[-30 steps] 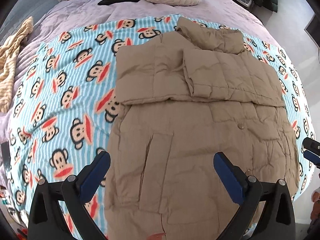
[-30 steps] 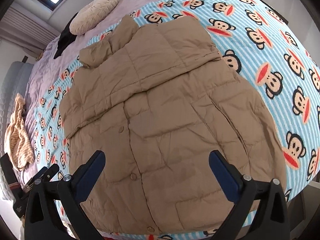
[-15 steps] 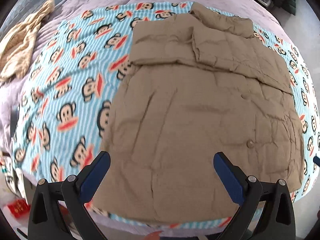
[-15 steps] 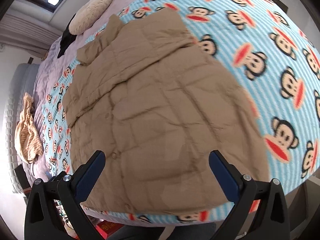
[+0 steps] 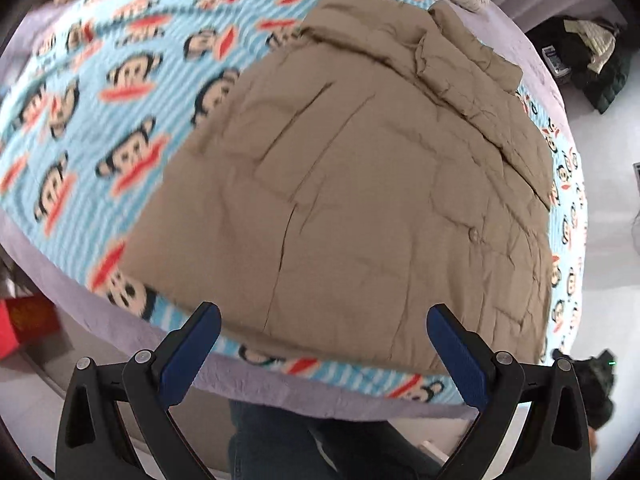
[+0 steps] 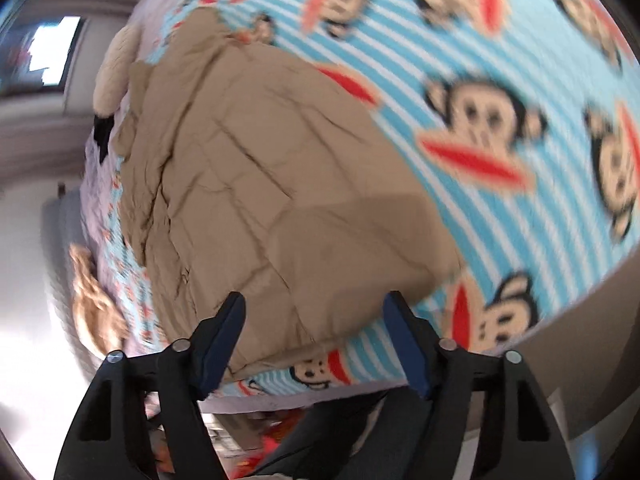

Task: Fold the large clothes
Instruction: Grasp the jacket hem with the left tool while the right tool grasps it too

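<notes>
Jacket [image 5: 360,184]: flat on blanket [image 5: 120,92], sleeves folded in, hem at 6 o'clock. Left gripper [image 5: 324,344], right gripper [image 6: 314,334]: fingers spread, empty. Your step: approach hem. Next: pinch both hem corners, fold toward collar at 12.

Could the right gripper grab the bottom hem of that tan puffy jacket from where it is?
Probably yes. The right gripper is open, with the tan puffy jacket hem lying just ahead between its blue fingers, and nothing lies between.
</notes>
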{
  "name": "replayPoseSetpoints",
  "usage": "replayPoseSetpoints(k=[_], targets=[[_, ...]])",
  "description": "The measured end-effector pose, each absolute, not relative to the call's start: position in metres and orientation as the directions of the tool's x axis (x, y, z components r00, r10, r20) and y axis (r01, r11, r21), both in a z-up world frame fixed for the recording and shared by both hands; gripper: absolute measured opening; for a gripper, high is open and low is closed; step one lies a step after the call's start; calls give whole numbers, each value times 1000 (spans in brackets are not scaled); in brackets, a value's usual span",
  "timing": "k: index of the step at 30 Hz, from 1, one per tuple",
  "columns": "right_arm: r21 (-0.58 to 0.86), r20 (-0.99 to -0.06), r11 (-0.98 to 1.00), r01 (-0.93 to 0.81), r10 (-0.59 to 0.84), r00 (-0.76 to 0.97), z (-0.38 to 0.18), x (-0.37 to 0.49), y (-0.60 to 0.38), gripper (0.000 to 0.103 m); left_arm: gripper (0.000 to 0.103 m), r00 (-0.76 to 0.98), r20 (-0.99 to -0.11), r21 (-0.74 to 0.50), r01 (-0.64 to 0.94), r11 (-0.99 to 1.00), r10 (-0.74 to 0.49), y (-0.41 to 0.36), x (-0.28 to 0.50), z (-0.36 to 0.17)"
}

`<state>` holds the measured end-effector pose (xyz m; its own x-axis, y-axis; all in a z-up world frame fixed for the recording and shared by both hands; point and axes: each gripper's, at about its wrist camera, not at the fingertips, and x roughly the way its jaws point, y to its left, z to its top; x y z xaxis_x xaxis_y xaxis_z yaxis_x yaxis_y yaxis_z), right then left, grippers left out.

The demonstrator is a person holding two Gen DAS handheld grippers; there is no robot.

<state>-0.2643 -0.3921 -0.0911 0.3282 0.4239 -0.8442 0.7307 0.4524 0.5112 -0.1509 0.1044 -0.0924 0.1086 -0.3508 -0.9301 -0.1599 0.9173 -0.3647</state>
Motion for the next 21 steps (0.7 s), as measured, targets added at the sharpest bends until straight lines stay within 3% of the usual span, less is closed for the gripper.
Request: replayPoseSetpoints(k=[9,16,20,21], targets=[[541,-787,315,780,518,336,-139,-284,-368,72,103,39,-862,-495,-274,824,-505,129,-167,-144],[556,-777,273,785,507,373,-146,-270,-365,72,100,81,-839,-539,-271,798,-539,124,-153,-150],[595,-737,196,779,520,432,-150,-267,-370,72,89,66,-837,-542,-232,808,-543,114,-138,-148],[600,-730,183,779,523,440,-151,-265,-370,72,71,57,-842,-534,-218,817,-536,110,-136,-149]])
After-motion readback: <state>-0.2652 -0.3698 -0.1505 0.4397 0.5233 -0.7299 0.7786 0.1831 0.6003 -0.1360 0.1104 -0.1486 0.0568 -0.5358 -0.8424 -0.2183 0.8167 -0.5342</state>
